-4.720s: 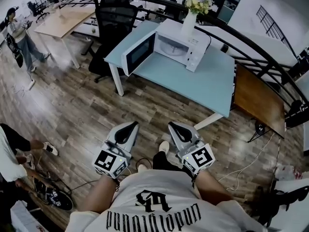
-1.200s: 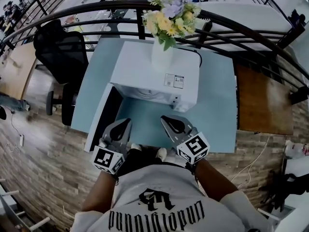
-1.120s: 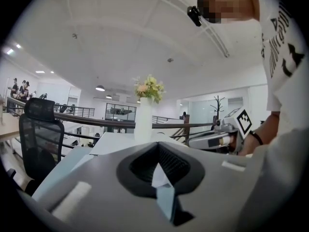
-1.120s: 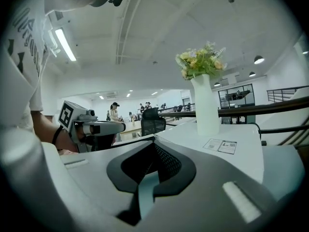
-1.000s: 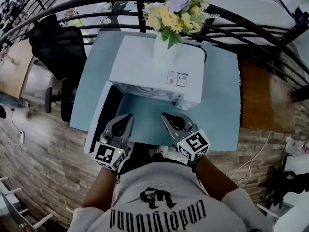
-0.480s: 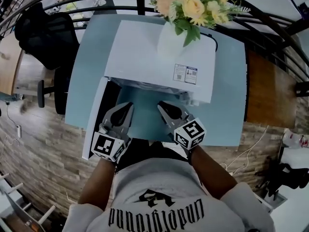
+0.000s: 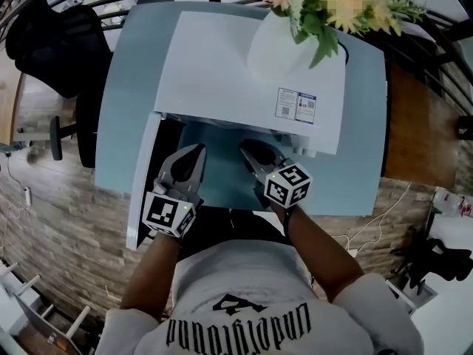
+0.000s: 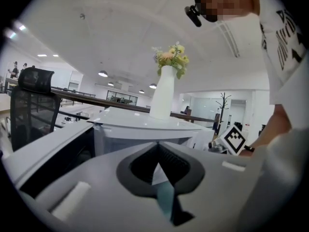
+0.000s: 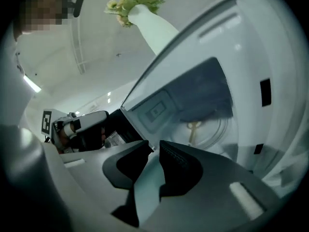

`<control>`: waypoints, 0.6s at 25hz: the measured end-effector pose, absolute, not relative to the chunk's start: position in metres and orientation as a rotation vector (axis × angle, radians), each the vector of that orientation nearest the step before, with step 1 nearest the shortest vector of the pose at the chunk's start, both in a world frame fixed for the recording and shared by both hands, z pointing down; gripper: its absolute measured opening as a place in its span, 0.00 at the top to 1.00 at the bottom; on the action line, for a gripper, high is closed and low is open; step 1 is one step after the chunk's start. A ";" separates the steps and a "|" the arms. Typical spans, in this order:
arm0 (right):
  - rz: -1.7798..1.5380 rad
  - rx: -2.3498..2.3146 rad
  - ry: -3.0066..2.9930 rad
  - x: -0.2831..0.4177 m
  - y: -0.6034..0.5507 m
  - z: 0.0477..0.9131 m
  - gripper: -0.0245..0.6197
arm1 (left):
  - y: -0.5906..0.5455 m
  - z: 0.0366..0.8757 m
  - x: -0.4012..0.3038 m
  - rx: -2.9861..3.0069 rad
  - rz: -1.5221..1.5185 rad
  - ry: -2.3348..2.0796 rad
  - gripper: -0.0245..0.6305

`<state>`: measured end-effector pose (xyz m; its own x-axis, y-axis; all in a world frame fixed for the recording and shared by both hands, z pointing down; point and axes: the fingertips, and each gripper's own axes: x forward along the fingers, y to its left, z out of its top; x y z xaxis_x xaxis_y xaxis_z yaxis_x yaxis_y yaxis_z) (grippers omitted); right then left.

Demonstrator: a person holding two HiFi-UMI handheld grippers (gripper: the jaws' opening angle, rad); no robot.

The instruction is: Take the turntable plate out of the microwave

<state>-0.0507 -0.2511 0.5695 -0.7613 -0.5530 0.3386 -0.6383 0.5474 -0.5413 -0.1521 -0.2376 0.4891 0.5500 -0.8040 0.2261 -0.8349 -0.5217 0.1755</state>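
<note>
The white microwave stands on a light blue table, its door swung open to the left. Its roof hides the inside in the head view. In the right gripper view the glass turntable plate lies on the cavity floor, straight ahead of the jaws. My right gripper is rolled over and its jaws are opening, a narrow gap between them with nothing in it. It hovers in front of the opening. My left gripper hangs beside it near the door, shut and empty.
A white vase of flowers stands on the microwave's roof, right above the opening. A black office chair is at the table's far left and a dark railing behind it. The table's front edge is just below my grippers.
The view has closed in over the microwave. Both grippers have sunk toward its open front, and the right one has rolled so that its marker cube shows a different face.
</note>
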 end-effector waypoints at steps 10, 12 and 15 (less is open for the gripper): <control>1.299 1.105 -2.573 -0.060 -0.266 0.615 0.83 | -0.252 0.524 -0.154 2.505 0.183 -1.351 0.89; 1.370 1.130 -2.553 -0.061 -0.268 0.623 0.82 | -0.255 0.529 -0.153 2.507 0.186 -1.350 0.89; 1.482 1.175 -2.516 -0.062 -0.274 0.636 0.81 | -0.258 0.539 -0.153 2.498 0.192 -1.346 0.89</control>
